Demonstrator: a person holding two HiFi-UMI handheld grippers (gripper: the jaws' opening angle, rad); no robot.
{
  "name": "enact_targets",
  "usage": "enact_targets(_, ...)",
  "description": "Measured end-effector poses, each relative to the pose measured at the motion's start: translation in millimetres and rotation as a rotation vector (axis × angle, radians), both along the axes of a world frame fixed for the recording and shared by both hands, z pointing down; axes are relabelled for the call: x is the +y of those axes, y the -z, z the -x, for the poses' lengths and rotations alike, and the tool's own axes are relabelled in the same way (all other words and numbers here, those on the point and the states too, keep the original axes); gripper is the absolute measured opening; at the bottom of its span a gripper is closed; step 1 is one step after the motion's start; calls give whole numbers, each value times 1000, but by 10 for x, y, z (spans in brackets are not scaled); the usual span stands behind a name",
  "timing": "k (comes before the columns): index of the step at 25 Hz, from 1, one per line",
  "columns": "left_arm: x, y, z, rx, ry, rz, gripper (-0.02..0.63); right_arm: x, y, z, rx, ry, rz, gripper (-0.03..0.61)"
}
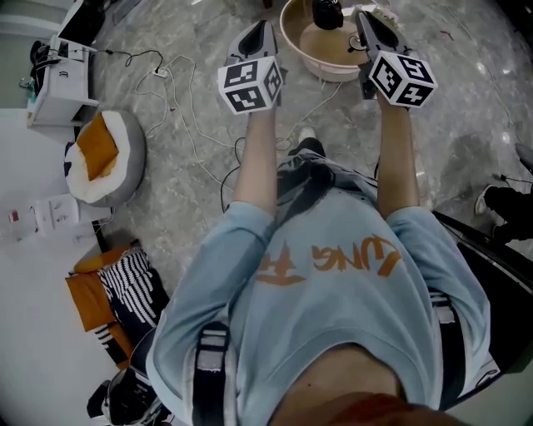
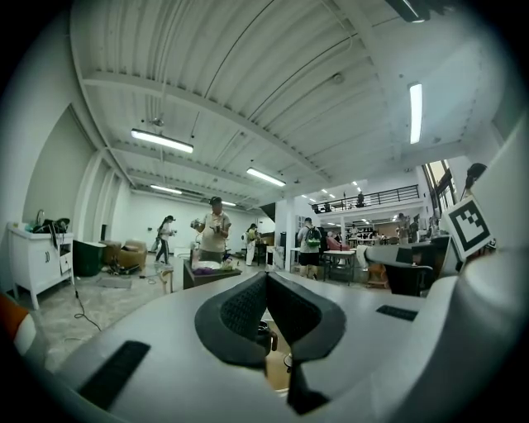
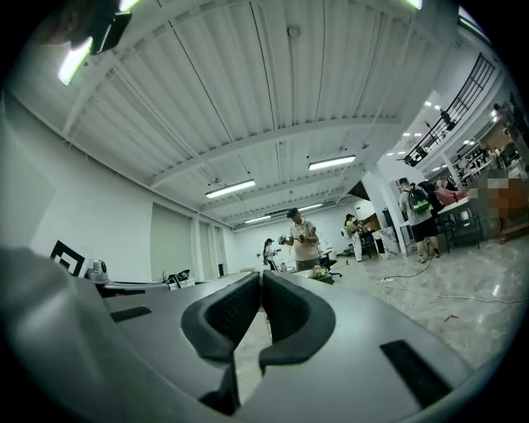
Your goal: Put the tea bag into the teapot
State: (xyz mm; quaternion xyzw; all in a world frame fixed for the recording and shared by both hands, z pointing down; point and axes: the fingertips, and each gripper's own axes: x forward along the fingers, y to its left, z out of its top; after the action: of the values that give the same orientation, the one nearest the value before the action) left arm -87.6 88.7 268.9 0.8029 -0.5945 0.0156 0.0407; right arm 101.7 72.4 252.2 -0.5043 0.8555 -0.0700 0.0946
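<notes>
The left tongs [image 2: 266, 289] are seen with their jaws brought fully together and nothing between them. The right tongs [image 3: 262, 289] are closed on nothing in the same way. A dark teapot [image 1: 327, 12] is set inside a shallow round beige tray [image 1: 331, 71], just beside the tip of the right tongs. The tea bag cannot be made out in any view. Well apart at the left, an orange cushion [image 1: 97, 146] is lodged in a round grey bed [image 1: 132, 170].
</notes>
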Motion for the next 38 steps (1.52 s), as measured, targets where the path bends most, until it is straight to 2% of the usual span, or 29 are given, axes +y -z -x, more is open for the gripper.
enact_targets(6, -401, -41, -137, 24, -45, -11, 26, -288, -32, -240, 2, -59, -5, 25)
enact_targets(14, -1199, -73, -585, 83, -144, -22, 26, -838, -19, -701, 34, -159, -4, 25)
enact_targets(21, -1956, -332, -548, 117, -131, 63, 26, -1533, -329, -497, 63, -106, 83, 25)
enact_targets(27, -2595, -882, -270, 133, -87, 182, 26, -2245, -829, -275, 67, -73, 190, 25)
enact_targets(33, -3354, -1143, 77, 152, -49, 226, 26, -3055, -923, 20, 101, -38, 216, 25)
enact_targets(38, -3861, -1559, 470, 127, 25, 310, 26, -3578, -1149, -17, 122, -68, 282, 25)
